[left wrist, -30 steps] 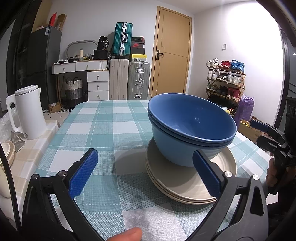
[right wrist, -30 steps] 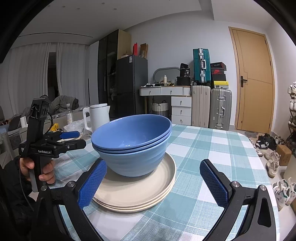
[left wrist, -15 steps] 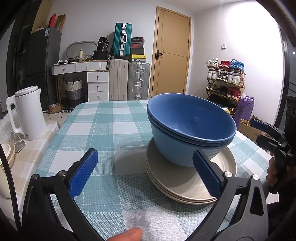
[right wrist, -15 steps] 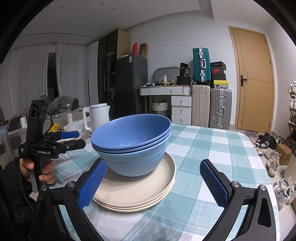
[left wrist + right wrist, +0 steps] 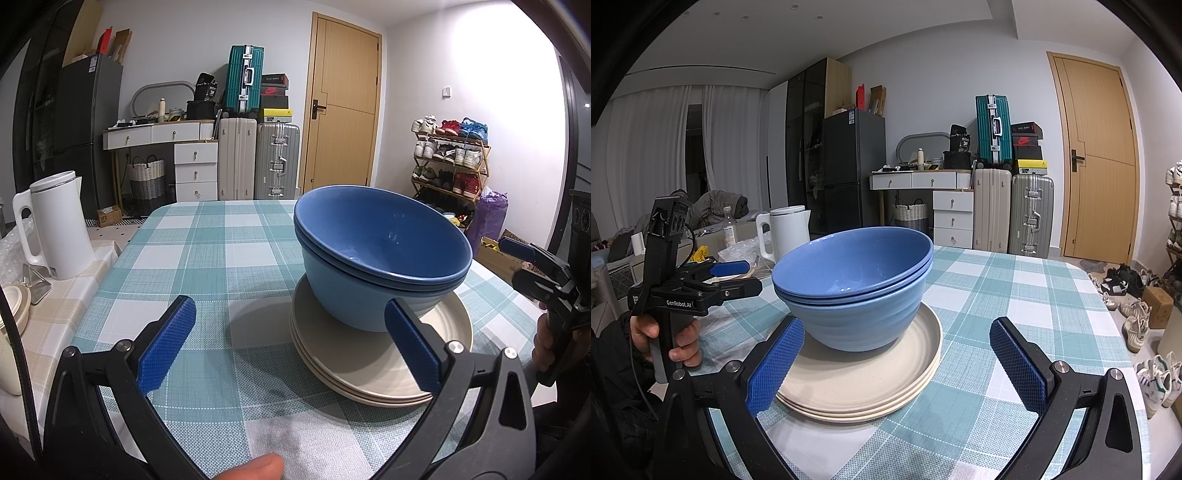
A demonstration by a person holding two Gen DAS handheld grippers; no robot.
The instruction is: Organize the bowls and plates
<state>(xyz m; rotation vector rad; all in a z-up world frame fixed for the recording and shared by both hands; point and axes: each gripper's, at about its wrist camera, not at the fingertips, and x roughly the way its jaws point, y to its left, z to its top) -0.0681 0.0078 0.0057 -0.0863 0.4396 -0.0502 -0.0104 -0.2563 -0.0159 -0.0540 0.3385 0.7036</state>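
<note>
Judging stack done: blue bowls (image 5: 380,258) nested on cream plates (image 5: 864,376), mid-table (image 5: 207,251). My left gripper (image 5: 291,343) and right gripper (image 5: 897,365) gape empty, flanking stack. I back straight off, avoiding rims.

The stacked blue bowls (image 5: 855,280) look like smooth plastic or melamine with a soft gloss, faint highlights showing inside the top one. Beneath the bowls, the cream round plates (image 5: 864,384) are matt and finely speckled. Under the plates, the bench (image 5: 207,258) wears a teal-and-white checked cloth with a coarse woven texture. Each claw, left (image 5: 291,347) and right (image 5: 899,363), has matt black plastic arms, blue knurled rubbery pads (image 5: 775,365) and shiny metal screws. Left of the bowls, the white kettle (image 5: 55,229) is smooth, semi-gloss plastic.
</note>
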